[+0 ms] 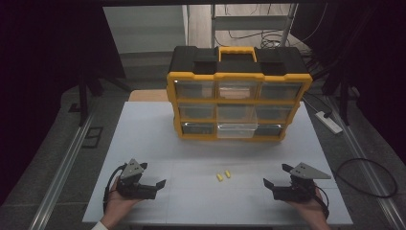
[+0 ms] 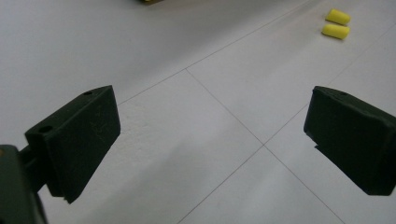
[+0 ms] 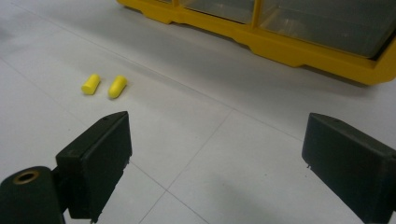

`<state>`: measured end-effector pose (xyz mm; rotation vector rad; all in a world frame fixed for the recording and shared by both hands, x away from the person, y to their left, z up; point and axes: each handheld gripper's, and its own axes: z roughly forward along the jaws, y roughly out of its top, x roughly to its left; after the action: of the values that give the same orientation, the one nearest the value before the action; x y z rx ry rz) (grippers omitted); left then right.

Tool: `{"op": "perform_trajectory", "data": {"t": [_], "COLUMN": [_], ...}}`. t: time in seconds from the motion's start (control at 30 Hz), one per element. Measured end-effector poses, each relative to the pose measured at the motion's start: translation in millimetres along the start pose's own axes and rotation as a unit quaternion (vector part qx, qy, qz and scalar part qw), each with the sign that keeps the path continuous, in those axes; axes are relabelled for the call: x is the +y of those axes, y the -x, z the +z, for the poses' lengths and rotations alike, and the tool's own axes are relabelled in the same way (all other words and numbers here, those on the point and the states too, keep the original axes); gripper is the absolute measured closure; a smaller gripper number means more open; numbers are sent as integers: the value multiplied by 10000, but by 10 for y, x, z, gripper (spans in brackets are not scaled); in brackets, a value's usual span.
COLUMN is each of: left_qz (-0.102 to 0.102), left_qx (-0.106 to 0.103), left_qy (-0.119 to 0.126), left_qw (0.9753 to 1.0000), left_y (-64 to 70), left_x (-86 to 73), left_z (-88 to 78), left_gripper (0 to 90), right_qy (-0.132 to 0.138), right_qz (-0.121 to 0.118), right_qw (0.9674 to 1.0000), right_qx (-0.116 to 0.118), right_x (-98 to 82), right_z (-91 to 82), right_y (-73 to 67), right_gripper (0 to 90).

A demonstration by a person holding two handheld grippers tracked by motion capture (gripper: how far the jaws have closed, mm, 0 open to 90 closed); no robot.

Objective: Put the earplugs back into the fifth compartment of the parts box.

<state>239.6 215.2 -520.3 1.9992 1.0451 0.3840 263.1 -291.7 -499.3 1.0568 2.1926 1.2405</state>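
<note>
Two small yellow earplugs (image 1: pixel 223 176) lie side by side on the white table (image 1: pixel 158 143), between the two grippers. They sit at the upper right of the left gripper view (image 2: pixel 336 24) and at the left of the right gripper view (image 3: pixel 104 85). My left gripper (image 1: pixel 155 185) rests open near the front left, jaws spread wide over bare table (image 2: pixel 212 130). My right gripper (image 1: pixel 275 184) is open at the front right, nothing between its jaws (image 3: pixel 217 149). A yellow and black drawer organizer (image 1: pixel 238 93) stands at the back middle, its bottom middle clear drawer (image 1: pixel 234 129) pulled out a little.
The organizer's yellow base (image 3: pixel 299 49) runs across the top of the right gripper view. A power strip (image 1: pixel 328 121) and cables lie on the floor to the right of the table. Metal rails (image 1: pixel 62 167) flank the table on both sides.
</note>
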Motion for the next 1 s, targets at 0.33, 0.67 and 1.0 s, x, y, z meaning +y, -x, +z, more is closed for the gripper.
{"op": "perform_trajectory", "data": {"t": [0.33, 0.67, 1.0], "left_qz": [12, 1, 51], "left_qx": [66, 44, -17], "left_qy": [5, -1, 59], "left_qw": [10000, 10000, 10000], "left_y": [1, -2, -31], "left_x": [-15, -32, -24], "left_z": [5, 18, 16], "left_gripper": [36, 38, 40], "right_qy": [55, 37, -60], "right_qz": [-40, 27, 107], "right_qw": [10000, 10000, 9998], "right_qx": [31, 8, -149], "right_x": [-7, -9, 10], "right_z": [-26, -20, 39], "right_y": [-10, -8, -20], "right_gripper": [99, 107, 110]}}
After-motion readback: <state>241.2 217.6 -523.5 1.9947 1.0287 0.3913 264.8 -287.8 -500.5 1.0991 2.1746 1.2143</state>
